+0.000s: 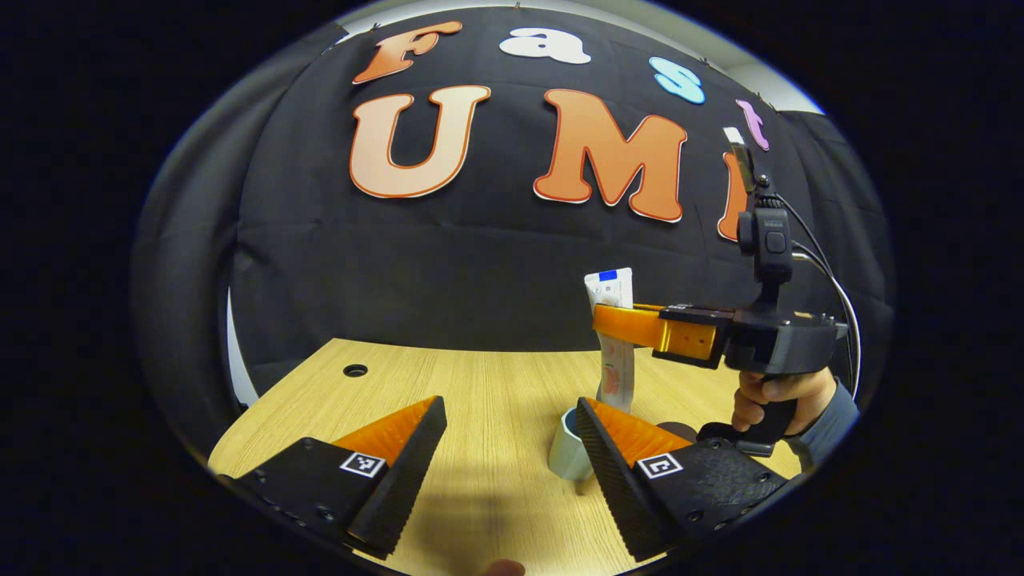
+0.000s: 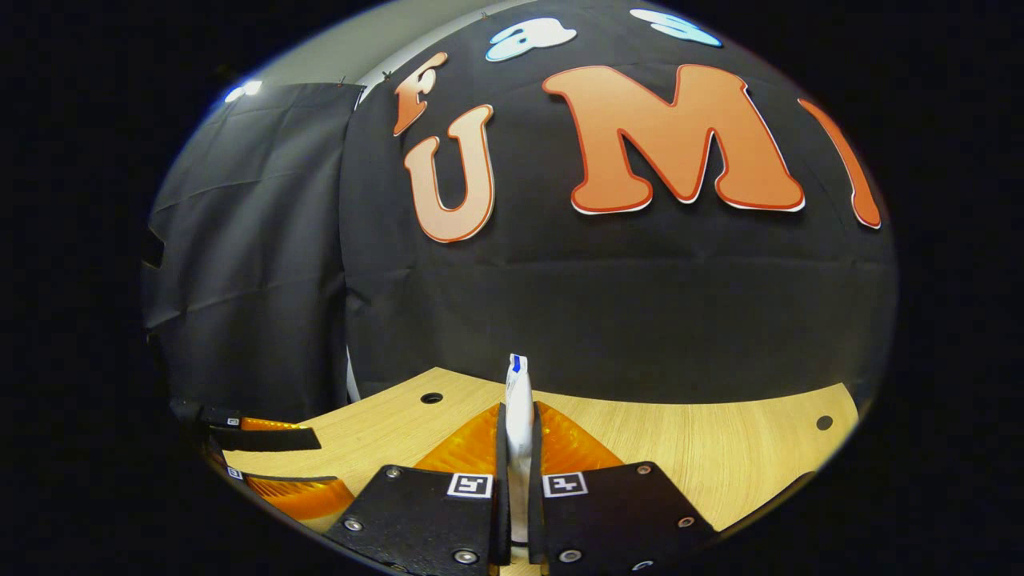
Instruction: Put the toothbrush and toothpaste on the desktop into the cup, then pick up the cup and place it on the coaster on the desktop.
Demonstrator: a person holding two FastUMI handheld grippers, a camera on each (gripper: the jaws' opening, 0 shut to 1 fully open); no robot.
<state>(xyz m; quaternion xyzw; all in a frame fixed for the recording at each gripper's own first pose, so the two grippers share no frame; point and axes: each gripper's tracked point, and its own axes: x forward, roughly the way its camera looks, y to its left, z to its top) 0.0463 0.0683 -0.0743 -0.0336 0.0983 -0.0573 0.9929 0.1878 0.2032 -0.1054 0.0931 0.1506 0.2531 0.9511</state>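
In the left gripper view we see the wooden desktop (image 1: 480,384) running back to the booth's black cloth wall, its far edge meeting the cloth and its left edge falling away by a gap of lighter wall. A small round hole (image 1: 355,370) sits near the far left corner, and the wide stretch of wood between that hole and our left gripper (image 1: 512,436) lies bare, so there is open room on that side. Our left gripper hangs low over the near part of the desktop with its fingers spread wide and nothing between them. Just beyond its right finger stands the pale cup (image 1: 570,454), partly hidden by that finger, resting on the wood. Above the cup we see the right gripper (image 1: 620,324), held level in a hand (image 1: 772,400) with a sleeve behind it, clamped on the toothpaste (image 1: 616,344); the tube hangs upright with its flat crimped end on top and its lower end just over the cup's mouth, whether it touches the rim we cannot tell. In the right gripper view, our right gripper (image 2: 518,448) has its fingers pressed close on either side of the thin white tube (image 2: 518,400), which stands up between them. The desktop's far edge curves across behind it, with a hole at each far corner, and the left gripper's fingers (image 2: 264,438) show at the lower left.
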